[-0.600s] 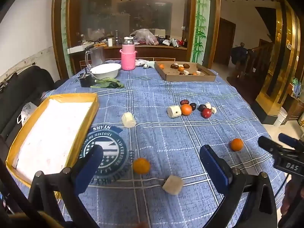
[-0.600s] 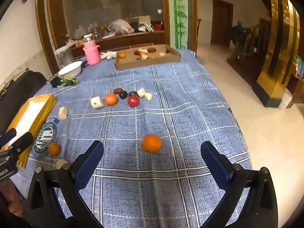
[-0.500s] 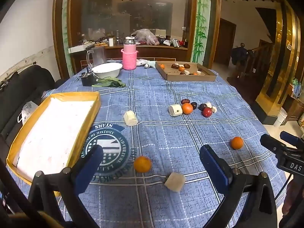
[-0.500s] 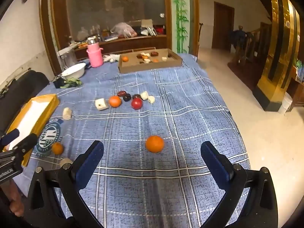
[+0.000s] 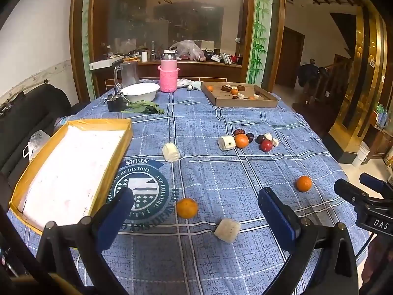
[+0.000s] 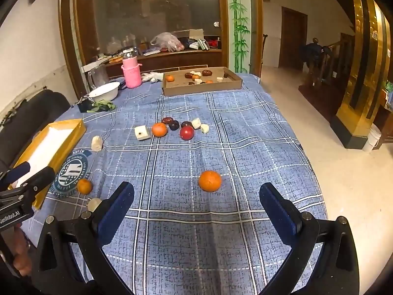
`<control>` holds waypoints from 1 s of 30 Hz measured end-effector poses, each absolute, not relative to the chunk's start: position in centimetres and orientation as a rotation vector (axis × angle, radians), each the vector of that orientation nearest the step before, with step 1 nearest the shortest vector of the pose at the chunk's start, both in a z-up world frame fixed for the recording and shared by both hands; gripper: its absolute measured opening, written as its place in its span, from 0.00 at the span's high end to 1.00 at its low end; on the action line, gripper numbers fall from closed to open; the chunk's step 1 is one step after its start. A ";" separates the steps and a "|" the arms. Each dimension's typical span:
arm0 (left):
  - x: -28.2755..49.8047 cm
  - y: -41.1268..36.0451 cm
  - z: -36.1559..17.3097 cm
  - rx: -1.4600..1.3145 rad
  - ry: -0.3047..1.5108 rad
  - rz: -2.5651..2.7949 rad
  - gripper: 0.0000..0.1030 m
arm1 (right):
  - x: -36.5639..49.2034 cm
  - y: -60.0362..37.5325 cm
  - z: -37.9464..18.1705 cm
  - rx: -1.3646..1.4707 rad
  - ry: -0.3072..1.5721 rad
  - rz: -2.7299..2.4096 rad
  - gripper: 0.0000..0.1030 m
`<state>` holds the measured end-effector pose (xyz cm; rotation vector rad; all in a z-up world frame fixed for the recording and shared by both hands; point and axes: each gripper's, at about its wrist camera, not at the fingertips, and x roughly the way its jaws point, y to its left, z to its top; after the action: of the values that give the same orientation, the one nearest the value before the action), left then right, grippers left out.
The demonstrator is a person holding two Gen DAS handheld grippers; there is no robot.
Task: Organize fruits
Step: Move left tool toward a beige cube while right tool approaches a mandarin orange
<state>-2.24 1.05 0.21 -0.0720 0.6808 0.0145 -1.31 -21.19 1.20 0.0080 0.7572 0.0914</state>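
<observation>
Lettering "STARS" on the tablecloth seal [image 5: 138, 193]; "DAS" on the right claw [image 5: 368, 196] (both claws released).

Cardboard box [image 5: 239, 102] contents too small to identify.

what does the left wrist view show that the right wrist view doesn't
Only the left wrist view shows the whole yellow tray, and the right gripper from the side. Only the right wrist view shows the floor beside the table, and the left gripper from the side. Both show the cardboard box, the pink jar and the loose oranges on the cloth.
</observation>
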 end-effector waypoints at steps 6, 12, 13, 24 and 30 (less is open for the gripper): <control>-2.1 1.1 0.0 -0.067 0.682 0.017 0.00 | -2.4 -20.4 1.0 -0.005 0.744 0.093 0.00; -2.1 1.1 -0.1 -0.069 0.684 0.017 0.00 | -2.6 -20.4 1.0 -0.006 0.741 0.100 0.00; -2.1 1.0 -0.1 -0.068 0.685 0.018 0.00 | -2.7 -20.4 1.1 -0.006 0.740 0.101 0.00; -2.1 1.0 -0.4 -0.065 0.694 0.014 0.00 | -2.9 -20.5 0.9 -0.007 0.744 0.106 0.00; -2.0 1.1 -0.5 -0.070 0.696 0.018 0.00 | -2.9 -20.6 0.9 -0.006 0.741 0.108 0.00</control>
<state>-2.04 1.09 -0.47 -0.0697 0.6965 0.0178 -2.91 -20.61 0.92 -0.0056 0.7405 0.1079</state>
